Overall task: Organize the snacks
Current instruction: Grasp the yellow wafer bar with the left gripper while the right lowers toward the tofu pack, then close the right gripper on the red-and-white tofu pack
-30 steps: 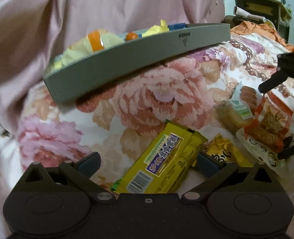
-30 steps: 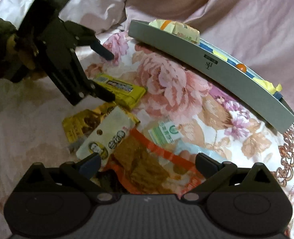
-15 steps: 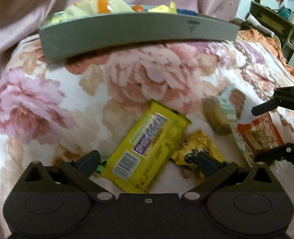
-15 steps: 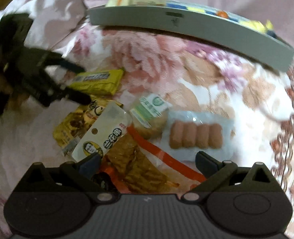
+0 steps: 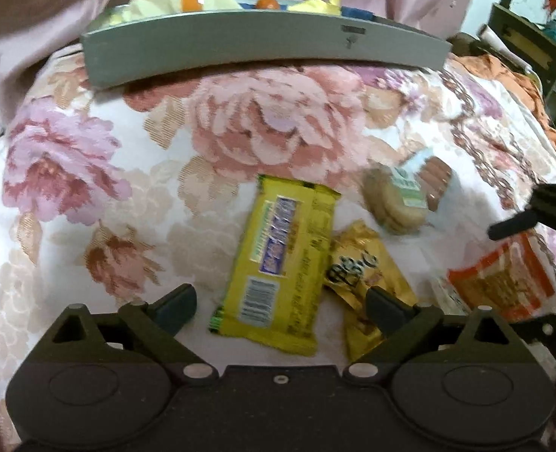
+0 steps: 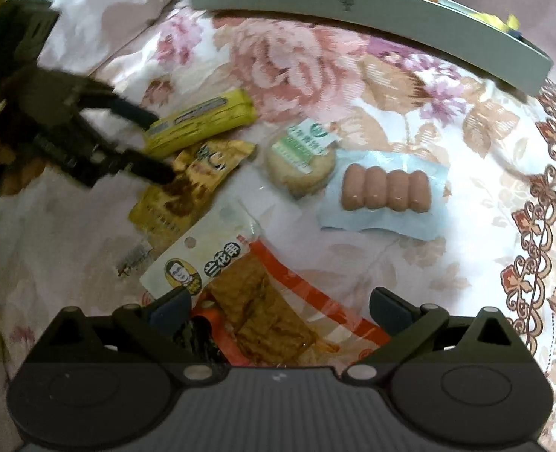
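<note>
Several snacks lie on a floral bedspread. A yellow bar (image 5: pixel 283 260) (image 6: pixel 202 120) lies lengthwise between the fingers of my open left gripper (image 5: pixel 278 301), which hovers just above it. A gold packet (image 5: pixel 364 275) (image 6: pixel 191 184) lies right of the bar. A round cake (image 6: pixel 300 158) (image 5: pixel 394 203), a pale blue sausage pack (image 6: pixel 385 192) and an orange-and-white tofu snack bag (image 6: pixel 248 286) (image 5: pixel 504 282) lie nearby. My right gripper (image 6: pixel 281 305) is open and empty over the tofu bag. A grey tray (image 5: pixel 240 45) (image 6: pixel 391 11) at the back holds yellow and orange snacks.
Pink bedding (image 5: pixel 52 7) is bunched behind and left of the tray. A wooden shelf (image 5: pixel 534 45) and orange cloth (image 5: pixel 504 71) stand beyond the bed at the far right. The left gripper (image 6: pixel 142 143) shows in the right wrist view by the yellow bar.
Both grippers have risen and tilted down over the snacks. The left one has lined up over the yellow bar. The sausage pack has come into the right view. Nothing has been picked up.
</note>
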`<state>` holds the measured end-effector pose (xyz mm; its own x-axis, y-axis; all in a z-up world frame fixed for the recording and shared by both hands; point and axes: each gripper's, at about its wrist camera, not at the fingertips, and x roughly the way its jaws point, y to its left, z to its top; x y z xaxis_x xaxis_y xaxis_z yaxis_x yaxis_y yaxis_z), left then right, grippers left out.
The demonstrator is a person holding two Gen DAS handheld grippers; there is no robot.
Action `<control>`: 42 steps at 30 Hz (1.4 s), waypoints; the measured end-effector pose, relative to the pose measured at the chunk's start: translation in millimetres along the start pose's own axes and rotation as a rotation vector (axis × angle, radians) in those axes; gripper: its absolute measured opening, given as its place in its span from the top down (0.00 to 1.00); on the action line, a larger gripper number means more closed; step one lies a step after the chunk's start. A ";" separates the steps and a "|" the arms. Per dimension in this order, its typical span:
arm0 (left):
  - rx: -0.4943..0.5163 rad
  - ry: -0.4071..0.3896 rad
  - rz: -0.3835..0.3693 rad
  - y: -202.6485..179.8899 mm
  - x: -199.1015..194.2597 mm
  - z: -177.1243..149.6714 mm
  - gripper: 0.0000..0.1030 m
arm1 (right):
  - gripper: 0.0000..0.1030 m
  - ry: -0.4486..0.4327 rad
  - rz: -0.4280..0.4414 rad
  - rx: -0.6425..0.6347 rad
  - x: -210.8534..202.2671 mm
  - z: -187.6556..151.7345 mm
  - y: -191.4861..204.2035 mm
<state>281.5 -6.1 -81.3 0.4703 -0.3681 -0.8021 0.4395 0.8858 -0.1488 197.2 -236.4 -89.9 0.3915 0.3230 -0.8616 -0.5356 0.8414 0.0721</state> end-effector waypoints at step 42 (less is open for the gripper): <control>-0.318 -0.052 0.141 -24.7 -23.2 -35.6 0.50 | 0.15 -0.092 -0.067 0.333 8.2 7.6 -4.6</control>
<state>232.5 -9.4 -79.5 0.5513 -0.2423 -0.7983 0.1112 0.9697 -0.2175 208.6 -234.4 -93.5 0.4915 0.2870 -0.8222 -0.2388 0.9524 0.1897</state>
